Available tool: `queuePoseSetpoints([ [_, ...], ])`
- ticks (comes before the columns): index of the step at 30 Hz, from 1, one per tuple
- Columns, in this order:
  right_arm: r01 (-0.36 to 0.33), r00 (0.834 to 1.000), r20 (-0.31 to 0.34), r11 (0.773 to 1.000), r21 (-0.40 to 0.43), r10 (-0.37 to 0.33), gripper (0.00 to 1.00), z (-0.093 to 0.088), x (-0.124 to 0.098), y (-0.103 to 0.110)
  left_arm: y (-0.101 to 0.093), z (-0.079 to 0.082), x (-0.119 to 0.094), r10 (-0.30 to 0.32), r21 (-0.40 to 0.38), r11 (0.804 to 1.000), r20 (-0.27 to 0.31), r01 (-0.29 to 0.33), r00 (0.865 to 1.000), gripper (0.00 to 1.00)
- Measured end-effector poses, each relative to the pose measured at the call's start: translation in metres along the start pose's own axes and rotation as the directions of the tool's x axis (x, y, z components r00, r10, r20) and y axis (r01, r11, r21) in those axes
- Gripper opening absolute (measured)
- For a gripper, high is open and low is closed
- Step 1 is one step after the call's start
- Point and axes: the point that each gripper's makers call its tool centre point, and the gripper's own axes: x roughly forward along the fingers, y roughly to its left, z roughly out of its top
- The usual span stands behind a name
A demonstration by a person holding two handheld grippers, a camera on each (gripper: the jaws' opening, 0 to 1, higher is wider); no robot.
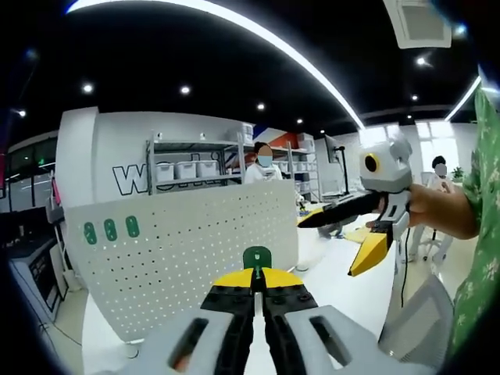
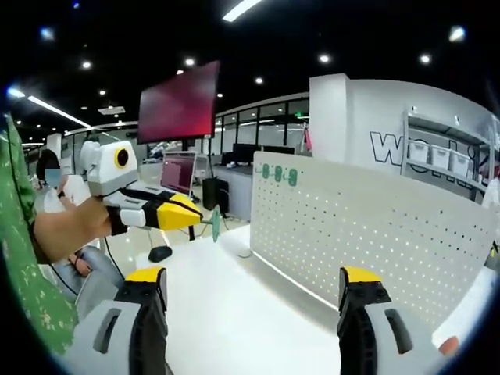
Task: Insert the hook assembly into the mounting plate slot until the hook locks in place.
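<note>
My left gripper (image 1: 256, 275) is shut on a small green hook (image 1: 256, 257) that sticks up between its yellow tips. It points at the white perforated mounting plate (image 1: 180, 258), which stands upright on the table. Three green hooks (image 1: 110, 229) sit in the plate's top left corner. My right gripper (image 1: 328, 248) comes in from the right in a hand, open and holding nothing. In the right gripper view its jaws stand wide apart (image 2: 251, 275). There the left gripper (image 2: 199, 221) holds the green hook (image 2: 215, 223) short of the plate (image 2: 367, 223), apart from it.
The plate stands on a white table (image 2: 226, 312) with a dark mouse (image 2: 160, 253) near its far edge. Shelves with white bins (image 1: 187, 169), monitors (image 2: 178, 172) and seated people lie beyond. A person's green sleeve (image 1: 480, 234) is at the right.
</note>
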Motion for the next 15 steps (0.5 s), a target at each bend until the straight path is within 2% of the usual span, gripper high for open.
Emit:
queuePoseSetpoints([
  [8, 0.014, 1.0, -0.011, 1.0, 0.014, -0.014, 0.97, -0.006, -0.005, -0.005, 0.005, 0.0, 0.001, 0.021, -0.032, 0.999, -0.001, -0.021, 1.0, 0.02],
  [15, 0.035, 0.999, 0.007, 0.999, 0.01, -0.035, 0.98, 0.002, -0.016, -0.011, 0.009, 0.008, 0.006, 0.041, -0.045, 0.998, 0.01, -0.041, 0.999, 0.02],
])
